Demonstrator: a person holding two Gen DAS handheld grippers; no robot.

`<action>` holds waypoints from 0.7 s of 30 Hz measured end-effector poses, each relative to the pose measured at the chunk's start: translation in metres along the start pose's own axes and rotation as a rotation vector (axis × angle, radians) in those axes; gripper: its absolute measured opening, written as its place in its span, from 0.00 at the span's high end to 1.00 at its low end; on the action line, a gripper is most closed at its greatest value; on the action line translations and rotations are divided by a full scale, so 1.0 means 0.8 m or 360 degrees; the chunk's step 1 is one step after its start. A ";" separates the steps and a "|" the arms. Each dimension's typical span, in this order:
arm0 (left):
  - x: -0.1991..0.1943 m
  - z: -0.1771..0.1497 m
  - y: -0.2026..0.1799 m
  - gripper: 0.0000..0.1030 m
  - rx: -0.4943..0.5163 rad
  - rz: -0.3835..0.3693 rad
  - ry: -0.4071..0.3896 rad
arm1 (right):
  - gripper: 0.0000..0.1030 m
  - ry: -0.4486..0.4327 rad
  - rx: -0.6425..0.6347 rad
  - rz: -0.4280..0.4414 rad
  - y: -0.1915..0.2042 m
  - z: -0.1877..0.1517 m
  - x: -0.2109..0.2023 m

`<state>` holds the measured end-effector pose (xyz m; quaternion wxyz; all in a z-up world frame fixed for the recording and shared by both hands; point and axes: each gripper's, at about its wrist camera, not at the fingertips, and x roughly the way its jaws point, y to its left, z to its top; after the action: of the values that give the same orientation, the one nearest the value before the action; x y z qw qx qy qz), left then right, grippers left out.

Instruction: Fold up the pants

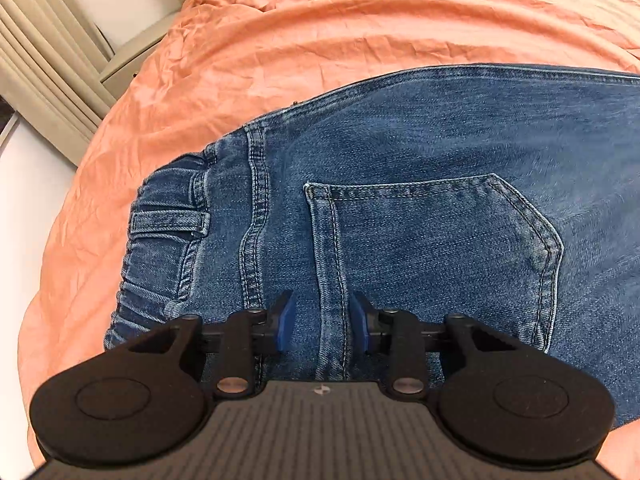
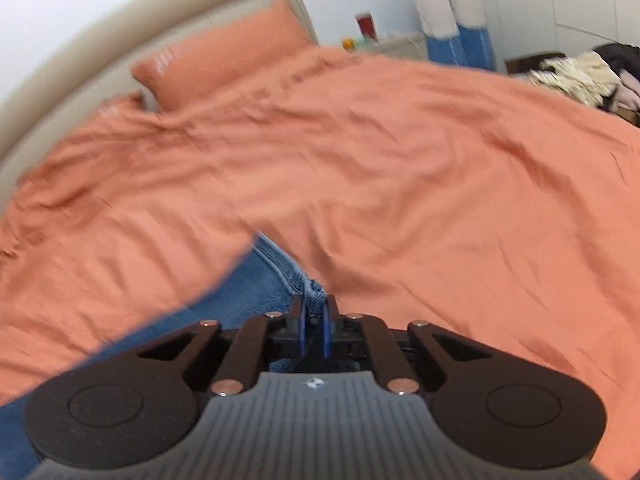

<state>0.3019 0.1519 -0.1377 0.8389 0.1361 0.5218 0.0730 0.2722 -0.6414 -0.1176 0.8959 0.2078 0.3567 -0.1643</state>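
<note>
Blue denim pants (image 1: 420,208) lie on an orange bedspread (image 1: 320,32), seat side up, with a back pocket (image 1: 432,256) and the elastic waistband (image 1: 160,240) at the left. My left gripper (image 1: 322,322) is open, just above the pocket's left seam, holding nothing. My right gripper (image 2: 314,316) is shut on a hem end of the pants (image 2: 314,290). The denim (image 2: 240,300) trails down to the left from its jaws over the bedspread (image 2: 400,168).
Orange pillows (image 2: 224,56) lean on a beige headboard (image 2: 120,40). A pile of clothes (image 2: 580,72) lies beyond the bed's far right. Beige furniture (image 1: 132,60) and a white surface (image 1: 24,200) stand beside the bed at the left.
</note>
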 end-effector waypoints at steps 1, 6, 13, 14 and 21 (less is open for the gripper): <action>0.000 0.000 -0.001 0.63 0.0010 0.0008 0.0002 | 0.99 0.0025 0.0018 -0.0018 -0.005 -0.006 0.006; -0.005 0.007 -0.007 0.62 0.0057 0.0043 0.0012 | 0.97 0.0096 0.0094 -0.0017 -0.024 -0.027 0.027; -0.048 0.024 -0.013 0.62 0.0038 -0.0050 -0.0158 | 0.66 -0.0003 -0.0169 -0.0058 0.000 -0.022 -0.005; -0.053 0.028 -0.017 0.62 0.0039 -0.0095 -0.0177 | 0.66 -0.0009 -0.0222 -0.0018 0.010 -0.023 -0.011; -0.065 0.056 -0.098 0.62 0.0216 -0.0384 -0.0301 | 0.56 0.0124 -0.0204 0.0167 0.045 -0.061 -0.016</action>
<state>0.3174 0.0568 -0.0985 0.8758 0.1351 0.4570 -0.0769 0.2516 -0.5847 -0.1315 0.9001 0.1748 0.3898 -0.0857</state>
